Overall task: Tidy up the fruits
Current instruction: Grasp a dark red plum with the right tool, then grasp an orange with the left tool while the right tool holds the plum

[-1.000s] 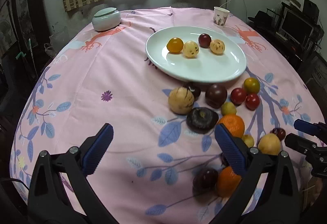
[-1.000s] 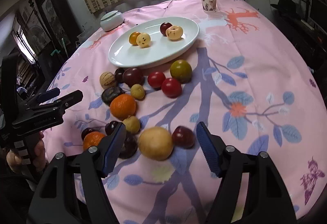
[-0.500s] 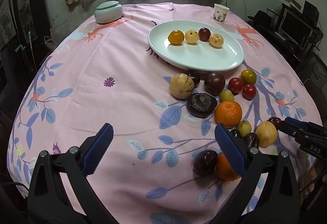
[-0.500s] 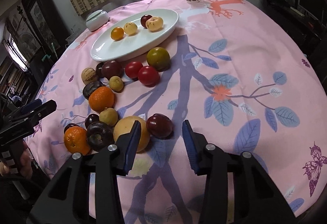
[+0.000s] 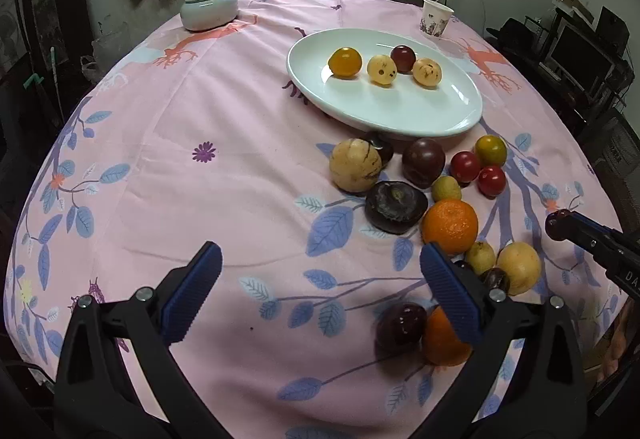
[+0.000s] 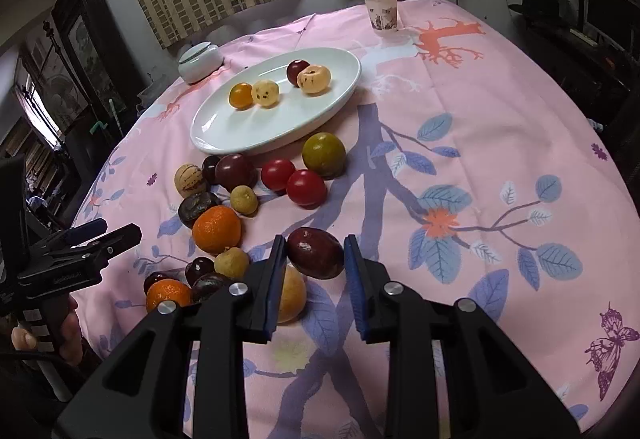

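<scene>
A dark red plum (image 6: 316, 253) lies on the pink cloth between the blue pads of my right gripper (image 6: 315, 251). Its jaws are closing, and both pads touch the plum's sides. In the left wrist view the same gripper (image 5: 560, 225) reaches in from the right with the plum (image 5: 554, 226) at its tip. My left gripper (image 5: 320, 279) hangs open over bare cloth, left of the fruit pile, holding nothing. A white plate (image 6: 224, 135) carries several small fruits. Loose fruits lie before it: an orange (image 6: 217, 229), red tomatoes (image 6: 306, 187) and a yellow fruit (image 6: 294, 293).
A paper cup (image 6: 382, 13) stands at the far edge and a lidded white jar (image 6: 200, 59) at the far left. A hand (image 6: 68, 331) holds the left gripper's handle (image 6: 80, 259) at the left. Dark furniture and a screen (image 5: 576, 57) border the round table.
My right gripper's jaws went from wide open to closed around the dark red plum. The left gripper stayed open and hardly moved.
</scene>
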A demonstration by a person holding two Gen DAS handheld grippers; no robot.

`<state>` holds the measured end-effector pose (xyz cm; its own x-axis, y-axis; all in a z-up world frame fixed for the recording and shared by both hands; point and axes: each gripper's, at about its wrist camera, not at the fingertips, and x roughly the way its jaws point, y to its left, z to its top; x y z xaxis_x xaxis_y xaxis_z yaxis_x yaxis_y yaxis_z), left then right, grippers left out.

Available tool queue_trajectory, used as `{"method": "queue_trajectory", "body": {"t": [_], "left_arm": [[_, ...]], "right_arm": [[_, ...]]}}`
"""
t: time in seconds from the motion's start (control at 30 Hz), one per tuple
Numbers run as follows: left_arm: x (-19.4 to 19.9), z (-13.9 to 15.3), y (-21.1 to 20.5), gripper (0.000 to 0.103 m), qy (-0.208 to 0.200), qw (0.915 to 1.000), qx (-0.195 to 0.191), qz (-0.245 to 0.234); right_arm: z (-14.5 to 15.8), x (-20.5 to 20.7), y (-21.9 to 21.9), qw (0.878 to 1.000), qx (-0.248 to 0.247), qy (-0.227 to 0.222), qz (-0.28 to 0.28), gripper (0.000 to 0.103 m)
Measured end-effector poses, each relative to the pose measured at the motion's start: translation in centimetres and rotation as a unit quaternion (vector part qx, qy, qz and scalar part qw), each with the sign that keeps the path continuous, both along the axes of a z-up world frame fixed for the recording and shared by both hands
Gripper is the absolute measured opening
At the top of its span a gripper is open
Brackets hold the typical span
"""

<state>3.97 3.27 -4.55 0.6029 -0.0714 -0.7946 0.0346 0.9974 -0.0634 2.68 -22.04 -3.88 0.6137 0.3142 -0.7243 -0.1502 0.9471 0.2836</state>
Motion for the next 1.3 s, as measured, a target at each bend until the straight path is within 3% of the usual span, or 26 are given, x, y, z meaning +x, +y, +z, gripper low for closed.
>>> {"method": "queue_trajectory", "body": {"t": [0.17,0.37,0.5,0.73,0.8,0.83,0.97,1.0,1.3], "left_arm": [[0.7,0.1,-2.2,0.101,0.017,0.9990,-0.029,-0.031],[1.8,-0.4,-6.8,0.101,0.028,0.9973,-0.024,-0.063],[2.7,-2.3,-8.6,0.098,0.056,0.9964,-0.009,-0.063],[4.3,-4.4,-9.3,0.084,0.083,0.9956,-0.025,-0.035],[4.3,-4.2,-9.6,0.074,0.075,0.9962,-0.025,-0.036],[4.3,-4.0,-9.7,0.062,0.074,0.9958,-0.032,-0.043],[4.2,-3.6,-9.6,0.053,0.069,0.9960,-0.033,-0.047],[4.0,-3.4,-9.4,0.042,0.064,0.9965,-0.032,-0.043],[2.5,-1.8,-6.8,0.043,0.050,0.9956,-0.059,-0.053]], "right_arm": [[-0.5,-0.2,-0.4,1.000,-0.002,0.009,-0.008,0.030],[-0.7,-0.9,-1.2,1.000,-0.006,0.005,-0.016,0.030],[-0.5,-1.6,-1.9,1.000,-0.005,-0.001,-0.014,0.030],[-1.2,-1.5,-2.7,1.000,0.010,0.001,0.007,0.030],[-1.5,-1.3,-2.8,1.000,0.013,0.006,0.011,0.030],[-1.6,-1.3,-2.7,1.000,0.014,0.009,0.015,0.030],[-1.6,-1.2,-2.1,1.000,0.014,0.011,0.026,0.030],[-1.5,-1.2,-2.0,0.999,0.015,0.010,0.028,0.030],[-0.8,-1.0,0.0,0.999,0.012,0.005,0.031,0.030]]}}
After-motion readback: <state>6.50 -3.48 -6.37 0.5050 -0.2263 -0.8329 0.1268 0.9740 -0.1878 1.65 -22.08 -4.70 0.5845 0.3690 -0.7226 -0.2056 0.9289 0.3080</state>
